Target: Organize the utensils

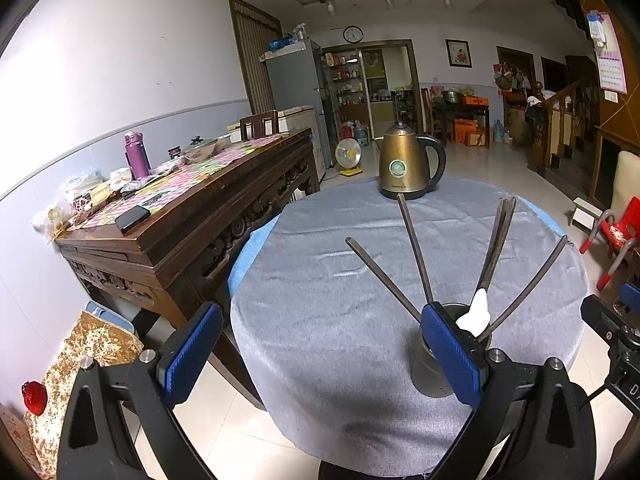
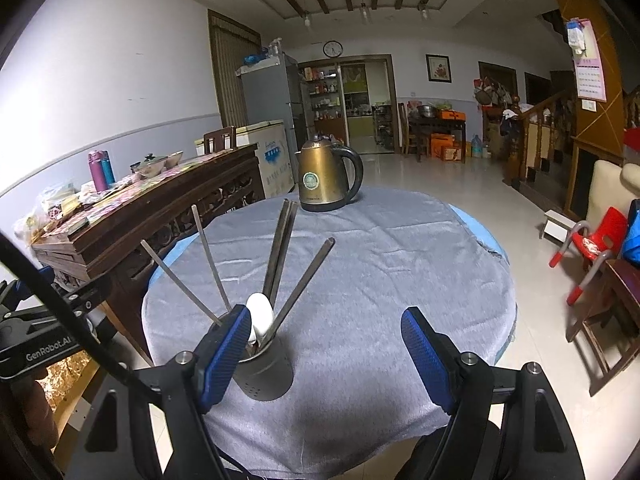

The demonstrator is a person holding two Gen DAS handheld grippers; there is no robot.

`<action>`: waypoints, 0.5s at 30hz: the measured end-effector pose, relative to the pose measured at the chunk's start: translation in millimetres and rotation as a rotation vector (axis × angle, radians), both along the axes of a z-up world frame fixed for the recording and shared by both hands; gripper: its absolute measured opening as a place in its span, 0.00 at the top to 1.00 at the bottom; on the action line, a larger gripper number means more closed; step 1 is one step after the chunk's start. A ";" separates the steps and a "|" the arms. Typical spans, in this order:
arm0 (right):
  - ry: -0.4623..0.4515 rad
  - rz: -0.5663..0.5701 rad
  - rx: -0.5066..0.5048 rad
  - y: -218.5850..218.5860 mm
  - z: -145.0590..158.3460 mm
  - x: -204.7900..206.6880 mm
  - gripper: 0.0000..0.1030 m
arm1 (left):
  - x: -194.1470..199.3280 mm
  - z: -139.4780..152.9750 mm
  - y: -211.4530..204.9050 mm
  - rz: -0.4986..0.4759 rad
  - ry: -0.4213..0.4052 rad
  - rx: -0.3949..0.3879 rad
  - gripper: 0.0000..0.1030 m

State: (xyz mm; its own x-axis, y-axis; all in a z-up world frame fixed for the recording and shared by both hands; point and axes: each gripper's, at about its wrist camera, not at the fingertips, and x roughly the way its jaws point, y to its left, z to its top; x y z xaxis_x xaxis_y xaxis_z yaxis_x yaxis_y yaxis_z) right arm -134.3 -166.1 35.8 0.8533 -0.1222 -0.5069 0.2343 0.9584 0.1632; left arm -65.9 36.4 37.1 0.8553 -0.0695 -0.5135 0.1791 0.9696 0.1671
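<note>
Grey utensil holder beside left finger of gaping right tongs

Left gripper and right gripper alike – black triangular-cutout frames, blue textured finger pads, silver screws, black cable, white "GenRobot.AI" lettering

Holder — kettle — otherwise open cloth
</note>
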 end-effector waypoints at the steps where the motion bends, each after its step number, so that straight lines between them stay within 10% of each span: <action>1: 0.004 0.000 0.001 -0.1 -0.7 0.5 0.22 | -0.5 -0.2 -0.1 0.000 0.001 0.000 0.03; 15: 0.057 0.013 0.016 2.9 -10.7 6.5 0.21 | -0.7 -7.5 -0.4 -0.002 0.033 0.006 0.03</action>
